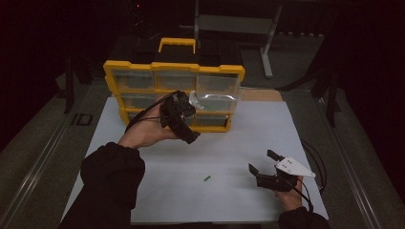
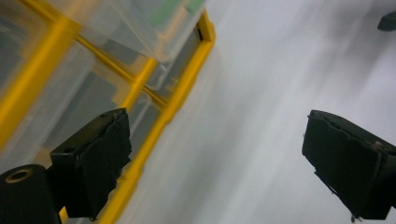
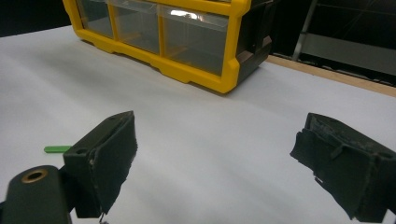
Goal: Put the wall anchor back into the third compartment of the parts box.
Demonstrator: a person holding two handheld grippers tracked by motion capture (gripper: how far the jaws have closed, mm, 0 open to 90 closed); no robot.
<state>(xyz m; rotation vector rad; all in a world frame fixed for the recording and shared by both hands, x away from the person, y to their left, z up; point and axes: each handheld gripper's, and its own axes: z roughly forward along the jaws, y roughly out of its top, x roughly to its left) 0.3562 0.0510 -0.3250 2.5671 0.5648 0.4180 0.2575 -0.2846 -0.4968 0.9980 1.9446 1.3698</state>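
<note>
— Up against the yellow drawer organizer (image 1: 174, 67), what is the left claw (image 1: 184, 106) doing?
— It hovers at the pulled-out clear drawer (image 1: 217, 93), jaws spread wide in its own view, gripping nothing.
— And the right claw (image 1: 264, 162)?
— Low over the white tabletop (image 1: 239, 143), jaws wide apart, empty too. The small green piece (image 1: 207, 178) lies to its left, well apart.
— Risks?
— The drawer juts out; I'd judge a careless nudge could tip it out or shove the organizer back.

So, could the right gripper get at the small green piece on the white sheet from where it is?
Probably yes: the right gripper is open, and only bare white sheet lies between it and the green piece.
</note>
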